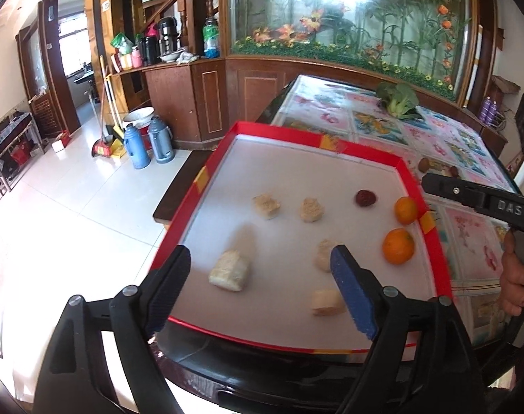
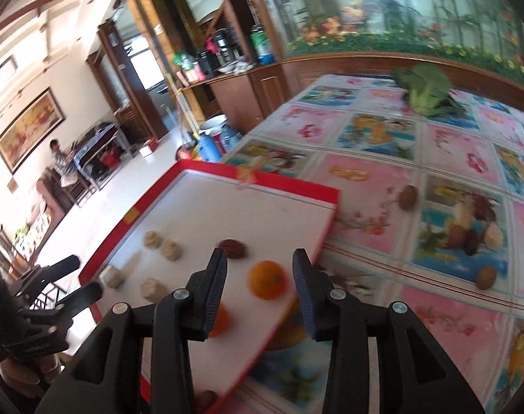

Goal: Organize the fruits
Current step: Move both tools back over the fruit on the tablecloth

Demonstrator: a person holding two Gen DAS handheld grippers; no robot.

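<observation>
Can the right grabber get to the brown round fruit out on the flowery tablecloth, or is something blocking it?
Probably yes. The right gripper is open and empty, over the red tray's corner. The brown fruit lies outside the tray on bare tablecloth, with nothing standing between them.

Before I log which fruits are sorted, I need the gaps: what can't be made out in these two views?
- Second orange, right wrist view: mostly hidden behind a right gripper finger.
- Dark item at the red tray near edge, right wrist view: cut off, unidentifiable.
- Small brown fruits on the tablecloth: too blurred to name.
- Pale chunk, left wrist view: partly behind a left gripper finger.
</observation>
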